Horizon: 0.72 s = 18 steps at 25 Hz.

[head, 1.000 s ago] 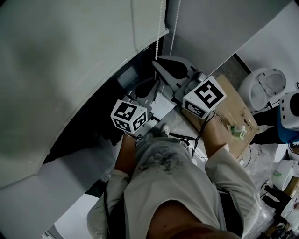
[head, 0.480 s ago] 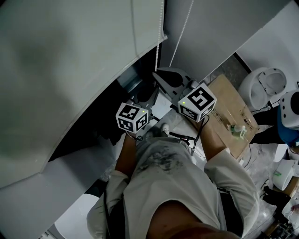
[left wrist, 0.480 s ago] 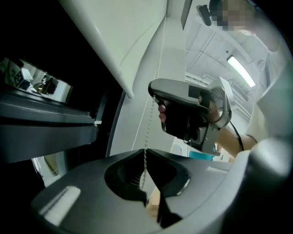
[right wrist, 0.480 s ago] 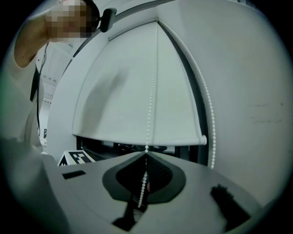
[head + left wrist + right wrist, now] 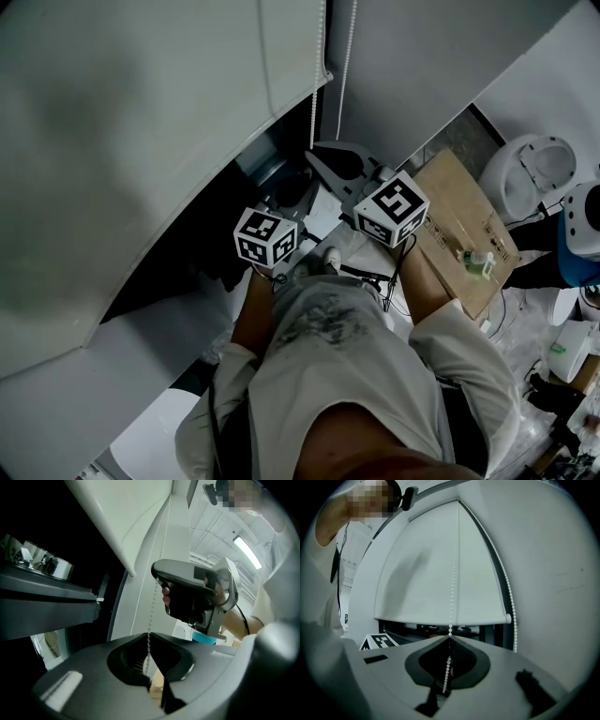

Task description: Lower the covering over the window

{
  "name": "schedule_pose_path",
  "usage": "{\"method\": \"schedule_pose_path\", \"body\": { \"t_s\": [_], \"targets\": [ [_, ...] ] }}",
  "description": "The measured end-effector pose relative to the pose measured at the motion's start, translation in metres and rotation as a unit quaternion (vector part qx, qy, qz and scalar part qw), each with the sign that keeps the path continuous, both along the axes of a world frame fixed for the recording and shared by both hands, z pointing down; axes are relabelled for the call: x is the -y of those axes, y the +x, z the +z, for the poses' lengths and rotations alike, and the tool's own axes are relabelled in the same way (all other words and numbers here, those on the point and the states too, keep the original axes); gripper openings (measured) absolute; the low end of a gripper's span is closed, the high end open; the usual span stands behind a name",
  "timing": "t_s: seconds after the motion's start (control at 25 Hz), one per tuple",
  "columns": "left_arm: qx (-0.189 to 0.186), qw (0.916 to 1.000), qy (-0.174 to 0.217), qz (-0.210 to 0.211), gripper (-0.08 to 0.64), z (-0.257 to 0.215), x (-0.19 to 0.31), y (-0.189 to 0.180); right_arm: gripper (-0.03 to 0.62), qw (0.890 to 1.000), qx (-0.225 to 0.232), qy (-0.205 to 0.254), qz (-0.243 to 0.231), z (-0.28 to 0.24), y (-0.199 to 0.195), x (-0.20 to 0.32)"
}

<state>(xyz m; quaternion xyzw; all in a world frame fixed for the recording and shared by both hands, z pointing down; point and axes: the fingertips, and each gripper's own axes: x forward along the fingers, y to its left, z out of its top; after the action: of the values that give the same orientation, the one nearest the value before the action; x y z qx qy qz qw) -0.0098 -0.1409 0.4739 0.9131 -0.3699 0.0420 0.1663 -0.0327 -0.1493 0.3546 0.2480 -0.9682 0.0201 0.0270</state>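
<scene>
Within left claw (image 5: 149, 637), right claw (image 5: 449, 640), bead chain (image 5: 452, 588) pinched

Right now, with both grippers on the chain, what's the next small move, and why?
Probably a short, steady downward pull with the right gripper. It and the left gripper are both shut on the bead chain, and the blind leaves dark window exposed below its bottom edge.

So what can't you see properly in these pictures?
- Lower end of the bead cord: both tool views, hidden behind the left tool and the right tool, which are shut on it.
- Outside the window: head view, all dark under the blind.
- Bottle label: head view, too small.
</scene>
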Motion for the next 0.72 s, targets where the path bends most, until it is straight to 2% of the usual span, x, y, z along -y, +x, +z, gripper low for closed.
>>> {"method": "schedule_pose_path", "body": {
  "t_s": [0.2,0.28,0.4,0.52,0.64,0.72],
  "targets": [
    [0.007,1.0000,0.004,-0.004,0.027,-0.006,-0.007,-0.006,0.018,1.000,-0.002,0.001,0.007,0.000,0.001,0.000],
    [-0.010,0.9998,0.016,-0.009,0.062,-0.023,-0.011,-0.016,0.017,1.000,-0.005,0.003,0.010,0.002,0.002,0.001],
    [-0.040,0.9971,0.060,-0.023,0.103,-0.068,-0.012,-0.034,0.017,1.000,-0.007,0.004,0.014,0.005,0.005,0.002],
    [-0.055,0.9916,0.115,-0.023,0.117,-0.127,-0.003,-0.039,0.017,1.000,-0.009,0.005,0.013,0.004,0.006,0.002],
    [-0.085,0.9854,0.148,-0.001,0.079,-0.184,0.009,-0.030,0.017,1.000,-0.011,0.007,0.011,0.003,0.005,0.001],
    [-0.105,0.9811,0.162,0.011,0.080,-0.212,0.016,-0.024,0.017,1.000,-0.014,0.008,0.011,0.004,0.003,0.000]
  ]
}}
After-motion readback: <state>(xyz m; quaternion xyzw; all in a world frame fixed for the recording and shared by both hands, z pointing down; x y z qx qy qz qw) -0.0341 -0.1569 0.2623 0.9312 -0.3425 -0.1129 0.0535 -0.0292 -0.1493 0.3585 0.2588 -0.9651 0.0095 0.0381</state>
